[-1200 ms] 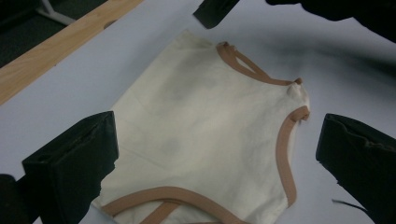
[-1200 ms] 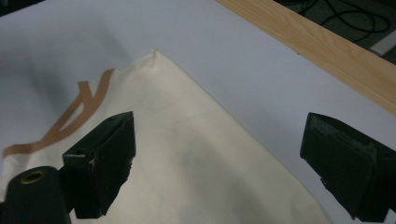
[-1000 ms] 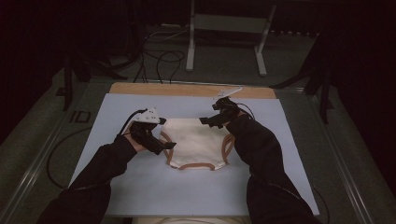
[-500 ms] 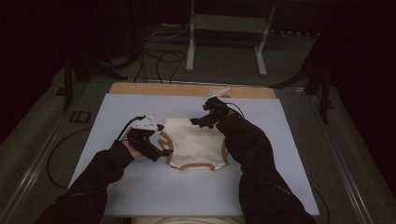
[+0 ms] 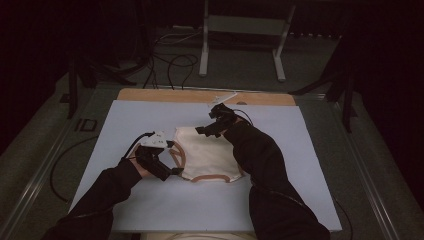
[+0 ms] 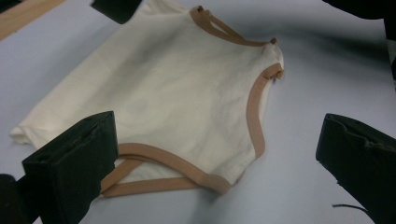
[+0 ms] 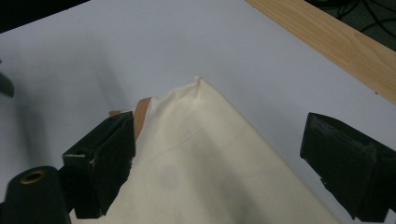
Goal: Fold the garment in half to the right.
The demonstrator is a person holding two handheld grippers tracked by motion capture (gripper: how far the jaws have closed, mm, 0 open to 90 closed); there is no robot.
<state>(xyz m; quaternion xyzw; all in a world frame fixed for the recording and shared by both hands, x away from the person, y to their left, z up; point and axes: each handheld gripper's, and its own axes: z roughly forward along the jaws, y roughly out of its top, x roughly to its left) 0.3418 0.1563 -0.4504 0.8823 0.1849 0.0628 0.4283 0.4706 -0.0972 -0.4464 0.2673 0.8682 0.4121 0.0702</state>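
While both grippers' fingers stand apart, the cream garment (image 5: 207, 155) lies flat between left gripper (image 5: 170, 162) and right gripper (image 5: 206, 129).

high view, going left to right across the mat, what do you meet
left tool → cream garment with tan trim → right tool near its far edge, then bare blue mat
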